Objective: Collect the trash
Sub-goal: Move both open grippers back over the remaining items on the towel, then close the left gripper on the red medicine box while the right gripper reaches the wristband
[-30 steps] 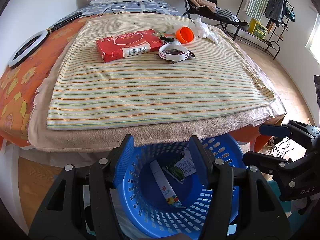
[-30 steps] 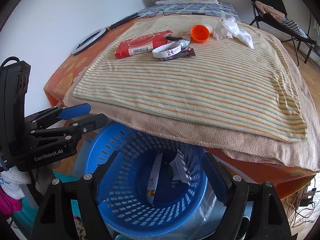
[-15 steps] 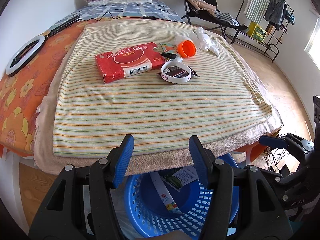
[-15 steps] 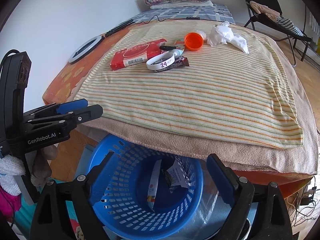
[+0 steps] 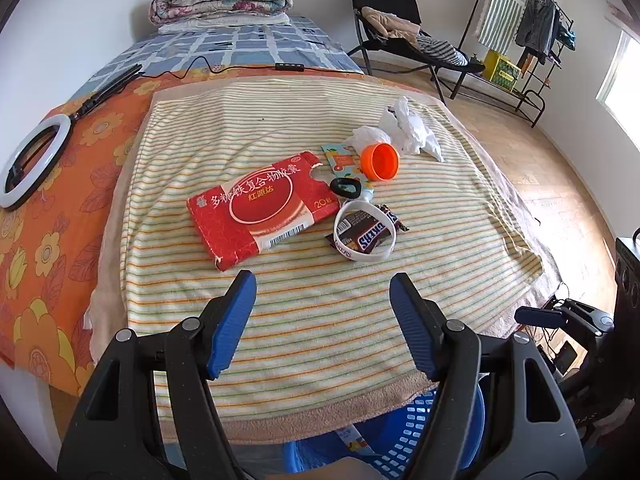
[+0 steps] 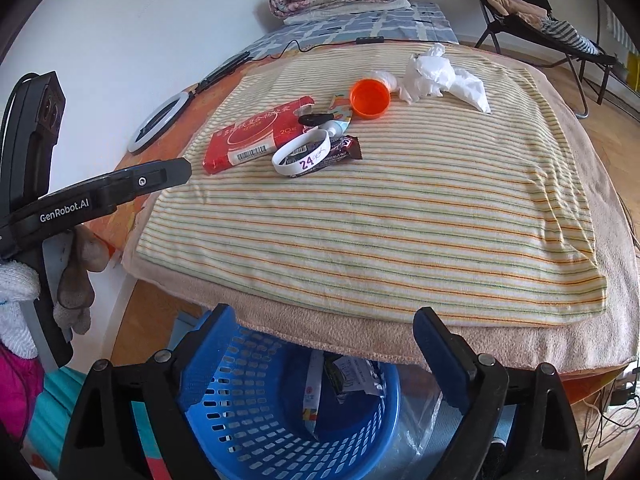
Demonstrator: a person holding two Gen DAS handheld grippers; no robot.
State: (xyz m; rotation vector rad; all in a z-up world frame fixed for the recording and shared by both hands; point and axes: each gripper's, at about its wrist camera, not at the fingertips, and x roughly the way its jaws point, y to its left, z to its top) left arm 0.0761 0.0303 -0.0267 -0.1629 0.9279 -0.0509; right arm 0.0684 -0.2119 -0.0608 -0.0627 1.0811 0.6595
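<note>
Hovering over the striped towel [image 5: 320, 272], the left gripper [image 5: 322, 304] has just widened its empty jaws; at 12 o'clock lies a Snickers wrapper [image 5: 366, 232] inside a "24" wristband [image 6: 302, 154]. The right gripper [image 6: 320, 344] gapes empty above the blue basket [image 6: 256, 396].

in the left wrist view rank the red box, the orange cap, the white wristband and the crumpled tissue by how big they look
1. Red box
2. Tissue and wristband: look about alike; the tissue lies farther off, so unsure
3. Orange cap
</note>
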